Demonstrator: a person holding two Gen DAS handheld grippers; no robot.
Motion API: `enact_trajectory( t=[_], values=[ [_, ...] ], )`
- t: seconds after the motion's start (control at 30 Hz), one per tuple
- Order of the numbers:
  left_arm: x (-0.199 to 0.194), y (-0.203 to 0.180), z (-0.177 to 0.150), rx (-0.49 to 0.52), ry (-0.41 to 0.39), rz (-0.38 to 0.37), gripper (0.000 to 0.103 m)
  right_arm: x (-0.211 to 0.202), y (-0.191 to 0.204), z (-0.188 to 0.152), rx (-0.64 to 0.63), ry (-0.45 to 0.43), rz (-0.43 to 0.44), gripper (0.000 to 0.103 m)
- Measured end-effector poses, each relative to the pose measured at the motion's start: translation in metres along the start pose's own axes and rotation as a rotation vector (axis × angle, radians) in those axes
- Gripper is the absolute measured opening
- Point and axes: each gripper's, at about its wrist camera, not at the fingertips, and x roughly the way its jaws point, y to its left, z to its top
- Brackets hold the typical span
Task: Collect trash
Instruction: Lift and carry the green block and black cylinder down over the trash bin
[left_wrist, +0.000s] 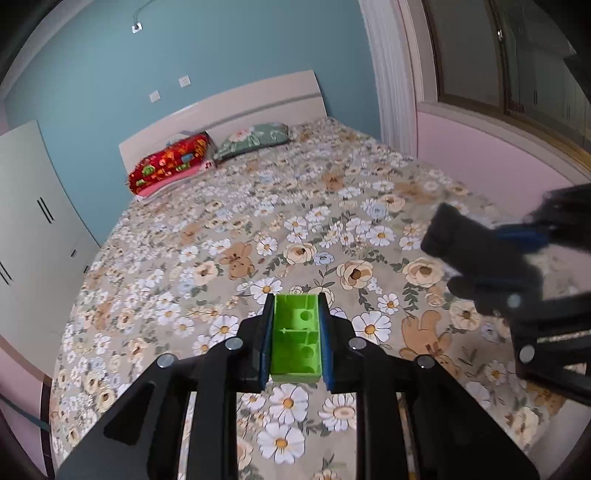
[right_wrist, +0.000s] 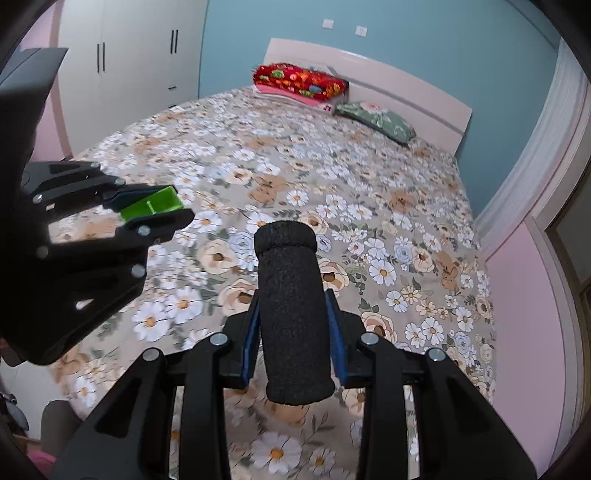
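Observation:
My left gripper (left_wrist: 294, 308) is shut on a bright green plastic box (left_wrist: 295, 338), open side up, held above the bed. The same box (right_wrist: 155, 206) and the left gripper (right_wrist: 162, 212) show at the left of the right wrist view. My right gripper (right_wrist: 293, 299) is shut on a black foam cylinder (right_wrist: 291, 314) that sticks out past the fingertips, also above the bed. The cylinder (left_wrist: 465, 251) appears blurred at the right of the left wrist view.
A bed with a floral bedspread (left_wrist: 295, 206) fills both views. A red patterned cushion (left_wrist: 170, 162) and a green pillow (left_wrist: 255, 138) lie by the headboard (left_wrist: 229, 110). White wardrobe (right_wrist: 125, 66) to the left, pink wall and window (left_wrist: 498, 66) to the right.

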Motion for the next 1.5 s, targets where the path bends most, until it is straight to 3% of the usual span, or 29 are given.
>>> enact_trajectory(
  t=[0.5,0.73,1.17,1.5],
  values=[
    [-0.168,-0.015,-0.036,0.037,-0.114,0.057,0.024,-0.160,0.053,-0.048,-0.019,-0.090,-0.021,0.034],
    [-0.210,-0.030,-0.068,0.046,-0.119,0.050,0.024,-0.204,0.075,-0.082,-0.008,-0.102,-0.004,0.034],
    [-0.228,-0.061,-0.163,0.113,-0.044,0.011,0.024,-0.212,0.128,-0.162,-0.024,-0.042,0.048,0.034],
    [-0.220,-0.068,-0.233,0.127,0.029,0.001,0.024,-0.183,0.167,-0.217,-0.026,0.043,0.091,0.034]
  ],
)
